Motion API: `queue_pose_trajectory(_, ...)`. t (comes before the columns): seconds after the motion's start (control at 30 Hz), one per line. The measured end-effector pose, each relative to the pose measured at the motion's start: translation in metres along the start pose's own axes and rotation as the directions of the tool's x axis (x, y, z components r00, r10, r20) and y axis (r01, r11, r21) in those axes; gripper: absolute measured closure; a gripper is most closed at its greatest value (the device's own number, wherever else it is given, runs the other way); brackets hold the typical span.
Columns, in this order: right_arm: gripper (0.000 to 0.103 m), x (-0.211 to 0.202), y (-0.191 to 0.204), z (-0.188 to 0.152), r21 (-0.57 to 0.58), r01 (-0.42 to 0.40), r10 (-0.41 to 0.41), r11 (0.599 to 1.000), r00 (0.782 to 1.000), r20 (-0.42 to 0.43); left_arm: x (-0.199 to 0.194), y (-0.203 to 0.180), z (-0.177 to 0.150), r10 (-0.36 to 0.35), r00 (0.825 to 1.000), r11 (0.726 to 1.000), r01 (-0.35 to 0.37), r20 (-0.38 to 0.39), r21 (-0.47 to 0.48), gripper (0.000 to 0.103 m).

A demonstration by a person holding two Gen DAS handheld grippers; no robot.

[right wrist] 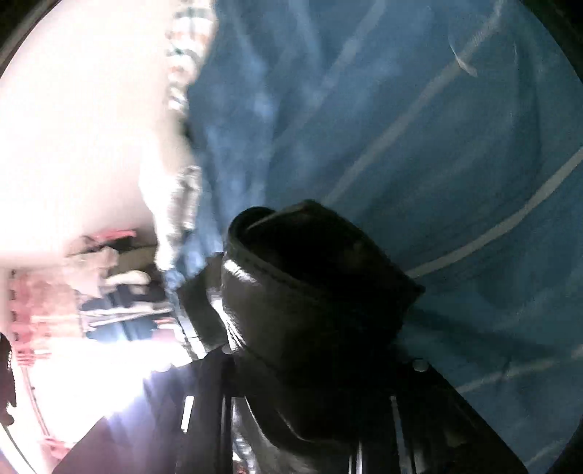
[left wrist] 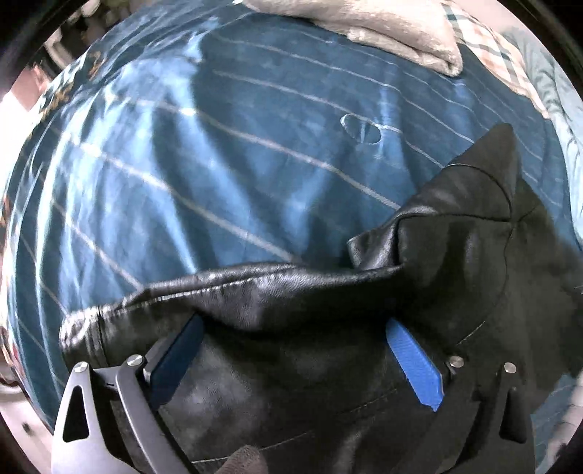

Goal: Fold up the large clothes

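Blue striped bedding (left wrist: 226,153) covers the bed. On it we see the black leather garment (left wrist: 364,310), draped across the spread fingers (left wrist: 415,361) of the left hand-held gripper (left wrist: 291,350). Only this view shows the folded beige blanket (left wrist: 393,29). The right view shows a garment fold filling the right hand-held gripper (right wrist: 309,364); we cannot tell its state.
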State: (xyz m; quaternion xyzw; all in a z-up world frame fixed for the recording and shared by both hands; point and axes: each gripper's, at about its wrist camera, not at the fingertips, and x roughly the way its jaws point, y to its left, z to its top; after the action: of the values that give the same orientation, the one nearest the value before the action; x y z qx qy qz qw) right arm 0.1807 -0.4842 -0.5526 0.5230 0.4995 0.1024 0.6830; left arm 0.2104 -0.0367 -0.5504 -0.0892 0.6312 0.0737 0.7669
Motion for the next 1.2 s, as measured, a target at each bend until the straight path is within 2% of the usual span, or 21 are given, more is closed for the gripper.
queue_pose_trajectory(0.07,0.086,-0.019,0.022,-0.006,-0.005,-0.036,0.037,0.999,0.998,0.048,-0.003,-0.006,0.01,-0.002,1.0,1.0,0.001,0.007,0.029,0.0)
queue_pose_trajectory(0.13,0.088,-0.045,0.041,-0.013,-0.014,-0.072,0.074,0.997,0.991,0.111,-0.005,-0.018,0.02,-0.04,0.999,0.998,0.04,0.015,0.051,0.0)
queue_pose_trajectory(0.17,0.088,-0.055,0.042,-0.012,-0.015,-0.097,0.098,0.995,0.987,0.125,-0.004,-0.026,0.026,-0.054,0.998,0.996,0.053,0.013,0.067,0.0)
queue_pose_trajectory(0.23,0.088,-0.064,0.031,-0.01,0.021,-0.073,0.069,0.997,0.986,0.152,0.004,-0.046,0.037,-0.064,0.998,0.992,0.065,-0.008,0.112,0.0)
queue_pose_trajectory(0.27,0.087,-0.062,0.016,-0.006,0.043,-0.071,0.064,0.997,0.989,0.136,0.008,-0.052,0.041,-0.058,0.998,0.991,0.06,-0.021,0.118,0.0)
queue_pose_trajectory(0.33,0.082,-0.055,-0.015,0.003,0.115,-0.055,0.042,0.992,0.993,0.11,0.008,-0.054,0.045,-0.07,0.997,0.992,0.072,-0.028,0.108,0.0)
queue_pose_trajectory(0.37,0.08,-0.046,-0.037,0.011,0.156,-0.079,0.065,0.985,0.994,0.09,0.006,-0.053,0.046,-0.075,0.997,0.991,0.078,-0.027,0.106,0.0)
queue_pose_trajectory(0.4,0.073,-0.04,-0.052,0.016,0.178,-0.098,0.086,0.979,0.994,0.074,0.004,-0.053,0.046,-0.082,0.996,0.991,0.084,-0.026,0.102,0.0)
queue_pose_trajectory(0.43,0.06,-0.034,-0.066,0.02,0.205,-0.114,0.104,0.972,0.993,0.06,0.001,-0.049,0.044,-0.093,0.995,0.991,0.095,-0.026,0.094,0.0)
queue_pose_trajectory(0.47,0.053,-0.022,-0.08,0.024,0.232,-0.153,0.148,0.961,0.988,0.037,-0.002,-0.04,0.04,-0.105,0.994,0.99,0.107,-0.03,0.087,0.0)
queue_pose_trajectory(0.5,0.047,-0.013,-0.085,0.027,0.24,-0.179,0.179,0.954,0.984,0.022,-0.003,-0.036,0.036,-0.111,0.993,0.99,0.113,-0.033,0.083,0.0)
queue_pose_trajectory(0.53,0.047,-0.004,-0.086,0.028,0.232,-0.196,0.2,0.953,0.98,0.007,-0.002,-0.035,0.036,-0.113,0.993,0.99,0.115,-0.03,0.08,0.0)
queue_pose_trajectory(0.6,0.047,0.007,-0.072,0.03,0.176,-0.196,0.201,0.965,0.98,-0.012,0.001,-0.033,0.036,-0.108,0.994,0.99,0.11,-0.024,0.083,0.0)
queue_pose_trajectory(0.67,0.051,0.013,-0.048,0.03,0.097,-0.131,0.134,0.987,0.991,-0.028,0.004,-0.035,0.032,-0.102,0.995,0.991,0.103,-0.016,0.084,0.0)
queue_pose_trajectory(0.7,0.076,0.012,-0.038,0.029,0.081,-0.086,0.088,0.993,0.996,-0.015,0.005,-0.036,0.029,-0.098,0.995,0.992,0.099,-0.012,0.083,0.0)
queue_pose_trajectory(0.73,0.083,0.008,-0.033,0.028,0.091,-0.073,0.073,0.993,0.997,0.005,0.004,-0.037,0.025,-0.099,0.995,0.992,0.1,-0.005,0.078,0.0)
queue_pose_trajectory(0.83,0.087,-0.014,0.002,0.02,0.088,-0.094,0.087,0.992,0.993,0.084,0.01,-0.048,0.027,-0.101,0.995,0.993,0.101,-0.004,0.069,0.0)
queue_pose_trajectory(0.97,0.088,-0.045,0.076,0.012,-0.027,-0.123,0.126,0.992,0.98,0.154,0.019,-0.075,0.048,-0.175,0.985,0.981,0.175,-0.01,0.089,0.0)
queue_pose_trajectory(1.1,0.088,-0.059,0.129,0.008,-0.169,-0.062,0.091,0.984,0.981,0.169,0.031,-0.121,0.075,-0.213,0.977,0.967,0.215,-0.033,0.139,0.0)
queue_pose_trajectory(1.2,0.088,-0.058,0.153,-0.004,-0.237,-0.024,0.063,0.971,0.986,0.156,0.026,-0.127,0.085,-0.222,0.974,0.963,0.226,-0.046,0.144,0.0)
